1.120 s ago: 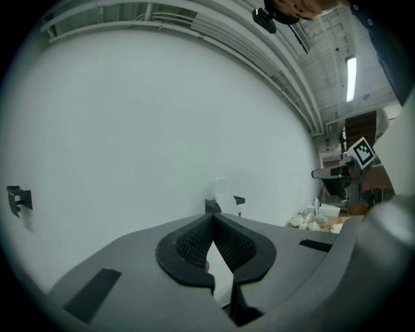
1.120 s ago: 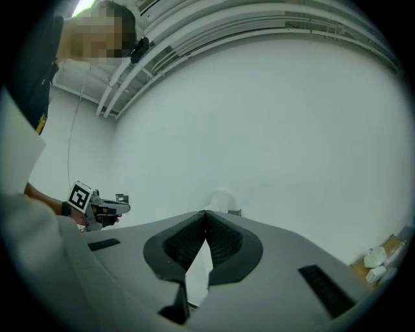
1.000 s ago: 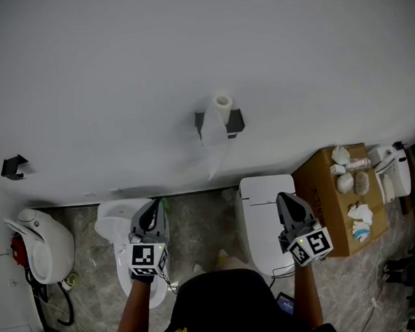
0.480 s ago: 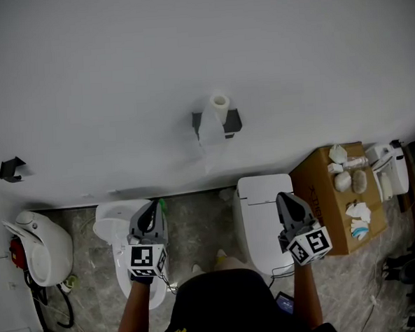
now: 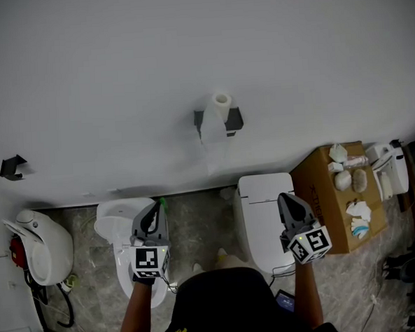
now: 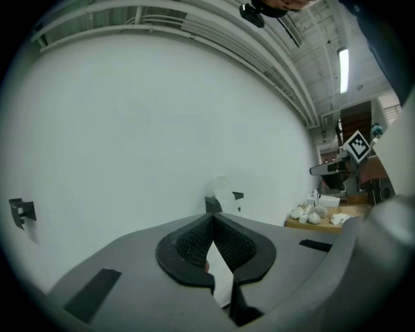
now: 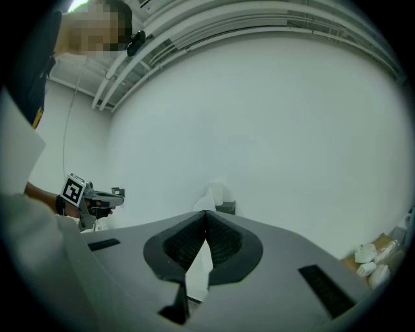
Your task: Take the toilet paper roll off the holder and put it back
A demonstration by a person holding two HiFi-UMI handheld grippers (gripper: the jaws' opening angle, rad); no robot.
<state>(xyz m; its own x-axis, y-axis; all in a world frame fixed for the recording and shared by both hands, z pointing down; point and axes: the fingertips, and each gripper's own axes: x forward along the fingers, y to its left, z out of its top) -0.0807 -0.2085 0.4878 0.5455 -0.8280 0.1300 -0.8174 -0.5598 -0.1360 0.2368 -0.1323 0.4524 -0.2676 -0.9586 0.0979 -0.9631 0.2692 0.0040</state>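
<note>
Well ahead of both grippers, the toilet paper roll (image 5: pixel 222 103) sits on its dark holder (image 5: pixel 235 119) on the white wall, with a loose sheet hanging below it. The left gripper (image 5: pixel 155 203) and the right gripper (image 5: pixel 281 196) hover side by side, well apart, both pointing toward the wall. On each, the fingers are pressed together at the tips with nothing held between them. Below them stand two white toilets (image 5: pixel 261 200) on the floor.

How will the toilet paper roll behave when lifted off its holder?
Probably light and squashy: the toilet paper roll shows a hollow core. Its loose tail hangs past the holder, so it would likely flop or unwind.
</note>
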